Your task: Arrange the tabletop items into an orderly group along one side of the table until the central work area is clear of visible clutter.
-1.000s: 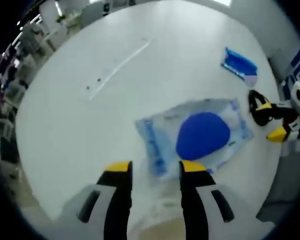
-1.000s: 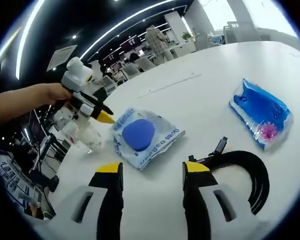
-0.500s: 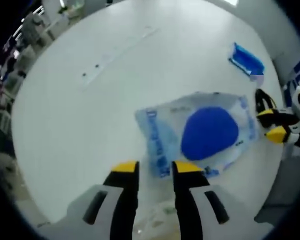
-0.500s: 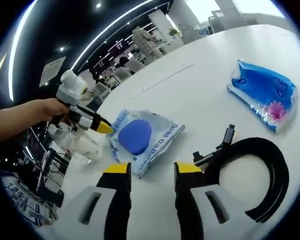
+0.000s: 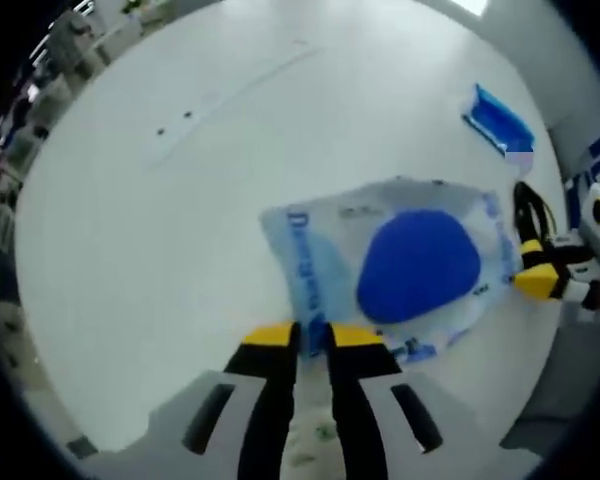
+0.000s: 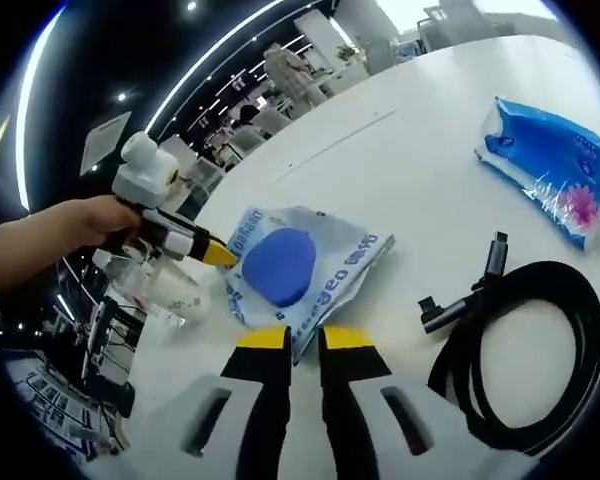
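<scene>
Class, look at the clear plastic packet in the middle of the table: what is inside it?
Inside the clear plastic packet lies a rounded blue object, seen through the film, with blue printing along the edges. Its underside and what the object is cannot be made out.

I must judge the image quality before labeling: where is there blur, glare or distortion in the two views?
Left gripper view: soft and slightly blurred, print on the clear bag barely readable; table evenly bright. Right gripper view: sharper, cable crisp; strong fisheye bending of ceiling light strips; dark background, glare on the blue packet.
</scene>
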A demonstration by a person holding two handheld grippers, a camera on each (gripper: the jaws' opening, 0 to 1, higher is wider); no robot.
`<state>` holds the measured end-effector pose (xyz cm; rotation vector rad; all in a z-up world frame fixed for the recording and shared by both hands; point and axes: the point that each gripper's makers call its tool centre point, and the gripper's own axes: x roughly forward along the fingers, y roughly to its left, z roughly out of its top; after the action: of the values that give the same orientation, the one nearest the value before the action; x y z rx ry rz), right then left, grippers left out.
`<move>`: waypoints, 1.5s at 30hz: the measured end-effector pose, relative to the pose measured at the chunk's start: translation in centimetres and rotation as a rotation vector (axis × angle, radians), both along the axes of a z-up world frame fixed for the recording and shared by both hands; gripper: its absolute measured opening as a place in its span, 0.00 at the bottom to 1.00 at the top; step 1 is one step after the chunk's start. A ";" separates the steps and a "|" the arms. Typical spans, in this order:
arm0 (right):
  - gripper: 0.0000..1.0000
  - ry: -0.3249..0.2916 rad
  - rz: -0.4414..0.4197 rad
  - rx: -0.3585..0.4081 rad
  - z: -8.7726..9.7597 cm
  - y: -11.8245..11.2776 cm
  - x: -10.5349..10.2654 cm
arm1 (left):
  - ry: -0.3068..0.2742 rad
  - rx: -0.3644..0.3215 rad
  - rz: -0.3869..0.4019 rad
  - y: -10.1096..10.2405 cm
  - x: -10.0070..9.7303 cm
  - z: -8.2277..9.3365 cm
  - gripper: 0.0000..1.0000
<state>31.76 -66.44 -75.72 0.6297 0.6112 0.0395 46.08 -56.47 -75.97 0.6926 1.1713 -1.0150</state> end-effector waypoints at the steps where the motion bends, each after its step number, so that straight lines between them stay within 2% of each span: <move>1: 0.06 0.003 -0.003 0.005 0.0 0.0 0.0 | 0.001 0.001 0.002 0.0 0.0 0.0 0.04; 10: 0.01 -0.020 -0.002 -0.006 0.9 -0.6 0.0 | 0.020 -0.003 0.028 0.0 -0.7 0.7 0.00; 18: 0.00 -0.042 -0.026 -0.017 2.2 -2.2 0.3 | 0.005 -0.031 0.016 -0.7 -1.5 2.6 0.00; 25: 0.00 -0.052 -0.020 -0.042 3.0 -3.6 0.3 | 0.016 -0.056 0.044 -0.9 -2.5 3.6 0.00; 37: 0.00 -0.054 0.057 -0.090 3.6 -4.9 0.4 | 0.022 -0.117 0.163 -0.6 -3.6 4.3 0.00; 41: 0.00 -0.054 0.091 -0.102 3.7 -5.4 0.3 | 0.052 -0.170 0.219 -0.6 -4.2 4.7 0.00; 45: 0.00 -0.051 0.121 -0.098 3.8 -5.8 0.4 | 0.077 -0.193 0.252 -0.3 -4.7 4.9 0.00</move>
<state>32.20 -72.27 -71.95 0.4952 0.5982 0.1379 41.35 -56.76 -71.11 0.3458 1.1757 -0.9325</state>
